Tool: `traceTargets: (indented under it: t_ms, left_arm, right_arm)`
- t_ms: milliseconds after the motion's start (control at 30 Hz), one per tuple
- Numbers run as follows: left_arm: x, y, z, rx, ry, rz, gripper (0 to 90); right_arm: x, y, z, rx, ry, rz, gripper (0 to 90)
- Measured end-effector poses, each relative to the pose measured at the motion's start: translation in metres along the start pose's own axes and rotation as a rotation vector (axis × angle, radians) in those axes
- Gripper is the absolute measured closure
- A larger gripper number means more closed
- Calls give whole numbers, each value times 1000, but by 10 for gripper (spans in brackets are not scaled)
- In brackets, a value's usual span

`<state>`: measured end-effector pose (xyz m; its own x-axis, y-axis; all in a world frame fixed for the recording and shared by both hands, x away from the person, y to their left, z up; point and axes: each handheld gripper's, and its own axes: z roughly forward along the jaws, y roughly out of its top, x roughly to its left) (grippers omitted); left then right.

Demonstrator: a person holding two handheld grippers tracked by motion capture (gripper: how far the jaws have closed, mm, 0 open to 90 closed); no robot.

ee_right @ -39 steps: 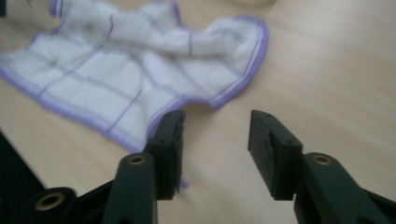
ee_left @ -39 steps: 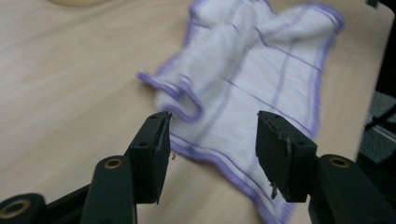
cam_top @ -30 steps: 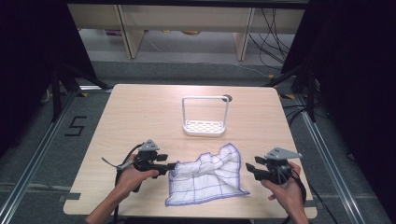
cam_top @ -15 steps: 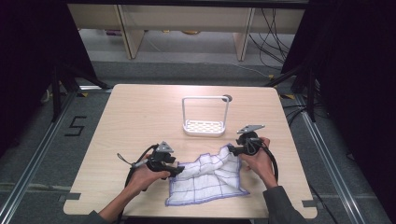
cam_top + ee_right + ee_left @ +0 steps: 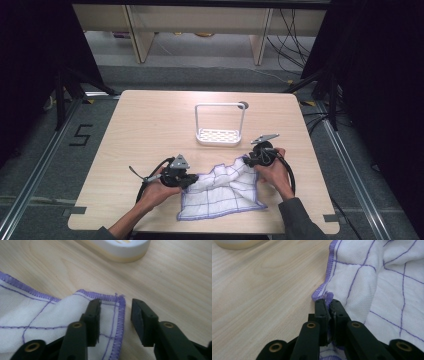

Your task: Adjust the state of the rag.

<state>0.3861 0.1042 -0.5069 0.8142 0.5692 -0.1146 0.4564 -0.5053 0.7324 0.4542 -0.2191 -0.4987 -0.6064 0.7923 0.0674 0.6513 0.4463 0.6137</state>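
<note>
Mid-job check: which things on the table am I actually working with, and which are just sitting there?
In use:
white cotton cloth with purple grid lines
left claw, shut on its corner
right claw, open around another corner

Lying about:
white plastic rack with perforated base

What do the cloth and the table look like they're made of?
Cloth: soft woven cotton by its look, matte white, with stitched purple grid lines and an overlocked purple hem. Table: pale wood or wood-look laminate; the grain shows, under a smooth low sheen.
</note>
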Motion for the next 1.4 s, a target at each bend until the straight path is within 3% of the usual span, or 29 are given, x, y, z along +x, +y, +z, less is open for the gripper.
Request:
traceTargets:
  t_ms: [67,100,233,267,300,333,367,400,433,467,500,600,633,667,700,733,767,800,900,1067,1100,1133,1167,1200,1233,1267,1300,1333,1400]
  left_arm:
    - [0,0,-1,-12,-1,-10,866]
    - [1,2,-4,-51,4,-32,868]
    - [10,12,-19,-104,35,-13,871]
    - [16,17,-25,-143,51,-26,871]
    - [16,17,-25,-143,51,-26,872]
    - [18,18,-27,-152,57,-34,872]
    - [25,23,-31,-204,73,-61,871]
    - [25,23,-31,-204,73,-61,871]
    - [31,26,-35,-228,70,-90,871]
    - [35,28,-37,-242,72,-101,871]
    - [39,31,-40,-253,93,-106,871]
    - [51,36,-38,-258,147,-104,870]
    - [63,37,-30,-240,183,-116,870]
    - [63,37,-30,-240,183,-116,870]
    - [71,35,-22,-236,174,-144,870]
    - [76,34,-14,-226,171,-157,868]
    - [80,31,-7,-204,177,-158,867]
    - [85,26,1,-143,175,-146,867]
    - [88,22,9,-131,188,-164,861]
    - [88,19,10,-119,181,-164,766]
    - [87,18,8,-122,187,-172,698]
    - [87,18,5,-114,188,-182,698]
    - [82,15,-5,-114,191,-187,585]
    - [82,15,-5,-114,191,-187,575]
    - [75,10,-14,-117,182,-185,575]
    - [54,-2,-34,-114,142,-176,514]
    - [54,-2,-34,-114,142,-176,490]
    - [45,-7,-39,-119,118,-170,490]
    - [18,-24,-52,-130,61,-152,479]
  right_arm:
    - [-3,-1,2,-32,14,-18,792]
    - [-2,-1,-3,-1,25,11,847]
    - [-3,2,-12,-71,19,-35,870]
    - [-3,4,-19,-65,13,-44,870]
    - [-3,4,-19,-65,13,-44,870]
    - [-4,7,-27,-116,0,-44,870]
    - [-3,10,-36,-116,0,-30,870]
    - [-3,10,-36,-116,0,-30,870]
    - [-5,11,-39,-132,2,-38,870]
    - [-1,12,-46,-145,10,11,870]
    - [-5,13,-48,-174,2,-32,870]
    - [-8,14,-56,-200,-14,-24,870]
    - [-11,14,-54,-186,-34,-7,869]
    - [-11,14,-54,-186,-34,-7,869]
    - [-14,13,-49,-179,-38,-16,869]
    - [-14,12,-43,-164,-43,5,869]
    - [-18,10,-31,-138,-58,-11,869]
    - [-18,10,-28,-121,-60,-6,869]
    - [-21,9,-18,-96,-70,11,867]
    - [-24,8,-8,-71,-89,-11,842]
    - [-24,8,-8,-71,-96,-12,788]
    - [-24,8,-8,-71,-96,-12,788]
    - [-23,8,-11,-66,-117,8,685]
    - [-23,8,-11,-66,-117,8,685]
    - [-22,7,-15,-65,-145,13,642]
    - [-17,4,-28,-72,-161,-1,581]
    - [-17,4,-28,-72,-161,-1,581]
    - [-11,-2,-44,-69,-151,3,519]
    - [0,-11,-62,-92,-119,22,513]
